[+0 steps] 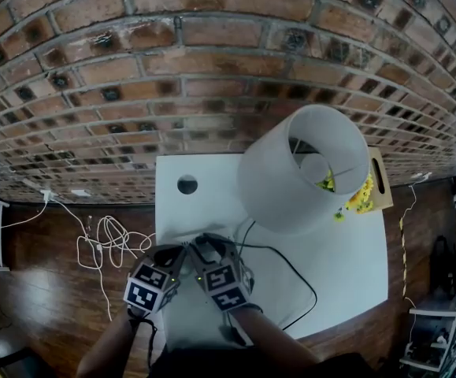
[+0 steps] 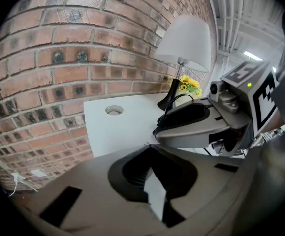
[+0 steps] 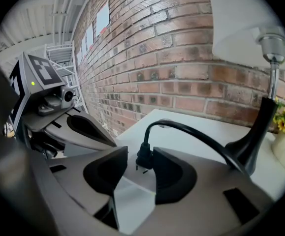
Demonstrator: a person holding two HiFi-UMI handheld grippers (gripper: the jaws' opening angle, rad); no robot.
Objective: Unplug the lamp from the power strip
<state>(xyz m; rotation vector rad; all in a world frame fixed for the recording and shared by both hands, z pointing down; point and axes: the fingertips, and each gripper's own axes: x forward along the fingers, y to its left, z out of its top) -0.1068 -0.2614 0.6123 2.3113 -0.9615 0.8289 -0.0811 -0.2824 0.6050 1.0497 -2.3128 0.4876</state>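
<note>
Right tongs [image 3: 141, 154] apart, black plug [image 3: 143, 157] sits loose between them near the counter's [image 1: 346, 266] front edge, prongs bare, out of the power strip [image 1: 202, 244]. Its cord [image 3: 196, 136] arcs back to the lamp [image 1: 302, 168] at the back right of the counter. Left tongs [image 2: 154, 191] closed on a narrow white piece, looks like the strip; both tongs side by side

Power strip [image 3: 132, 200] mostly hidden, only a white sliver showing — lampshade [image 3: 240, 18] cut off by the top edge.
</note>
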